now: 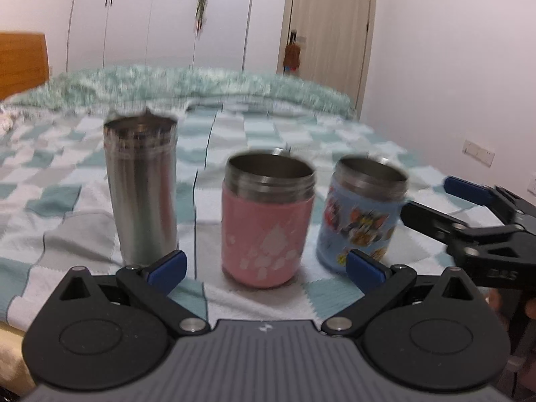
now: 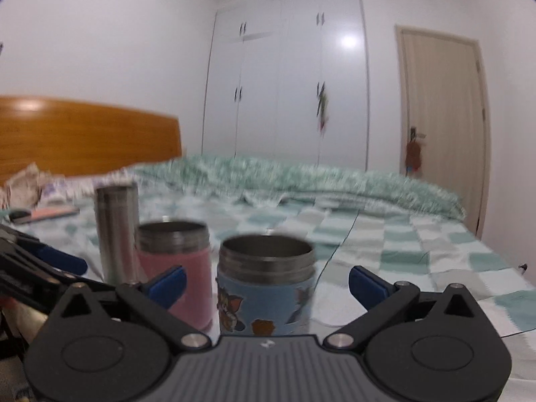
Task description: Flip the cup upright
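Three cups standing upright on bed (image 1: 83,201): steel cup (image 1: 142,191) left, pink cup (image 1: 268,221) middle, blue cup (image 1: 363,214) right. Left gripper (image 1: 266,269) and right gripper (image 2: 266,283) both spreading wide, gripping nothing.

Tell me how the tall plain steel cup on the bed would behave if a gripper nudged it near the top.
The tall steel cup is narrow for its height and stands on a soft checked blanket, so it would probably tip rather than slide. Its bare metal wall looks smooth, likely slippery between the pads. It stands open-mouthed, seemingly empty, so probably light; once over, the round body could roll.
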The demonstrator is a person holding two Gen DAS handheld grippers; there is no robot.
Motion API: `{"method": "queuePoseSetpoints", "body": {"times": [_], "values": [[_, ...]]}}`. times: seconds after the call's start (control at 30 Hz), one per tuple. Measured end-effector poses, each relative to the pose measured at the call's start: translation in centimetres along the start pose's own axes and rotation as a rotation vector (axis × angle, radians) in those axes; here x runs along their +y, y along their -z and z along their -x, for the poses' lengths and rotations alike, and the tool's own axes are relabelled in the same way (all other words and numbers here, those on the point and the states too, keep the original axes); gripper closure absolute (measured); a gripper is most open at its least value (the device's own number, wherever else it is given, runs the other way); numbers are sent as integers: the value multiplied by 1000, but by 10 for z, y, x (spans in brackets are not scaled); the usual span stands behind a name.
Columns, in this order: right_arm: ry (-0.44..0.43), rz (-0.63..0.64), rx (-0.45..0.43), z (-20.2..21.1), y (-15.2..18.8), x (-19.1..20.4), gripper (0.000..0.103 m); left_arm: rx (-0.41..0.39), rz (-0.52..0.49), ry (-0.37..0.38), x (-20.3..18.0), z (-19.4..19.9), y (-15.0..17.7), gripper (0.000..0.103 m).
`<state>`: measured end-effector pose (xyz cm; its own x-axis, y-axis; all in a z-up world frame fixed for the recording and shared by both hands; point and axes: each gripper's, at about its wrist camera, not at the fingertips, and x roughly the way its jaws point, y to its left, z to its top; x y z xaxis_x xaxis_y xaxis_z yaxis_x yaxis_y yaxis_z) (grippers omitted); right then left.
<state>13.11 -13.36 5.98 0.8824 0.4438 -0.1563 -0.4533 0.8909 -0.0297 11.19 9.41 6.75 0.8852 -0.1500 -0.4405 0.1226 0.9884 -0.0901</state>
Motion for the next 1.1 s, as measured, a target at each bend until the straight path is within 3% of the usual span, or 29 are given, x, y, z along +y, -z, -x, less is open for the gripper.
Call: {"method": "queuePoseSetpoints", "body": {"times": [0.1,0.2,0.5,0.77,1.1], "values": [[30,22,-60,34,-1,-4,0,-130,-26,-8,-14,20,8,0],[45,22,-92,62,1,-9,0,-206,-76,-52,-34,34,20,0],[106,56,-108,121,41,-14,0,-245,-40,-52,-66,37,65,0],[134,51,-121,132,72,-13,0,-320,-45,-129,-79,37,102,0],[152,22,-133,133,78,-17,0,-345,-50,-137,-81,40,107,0]]}}
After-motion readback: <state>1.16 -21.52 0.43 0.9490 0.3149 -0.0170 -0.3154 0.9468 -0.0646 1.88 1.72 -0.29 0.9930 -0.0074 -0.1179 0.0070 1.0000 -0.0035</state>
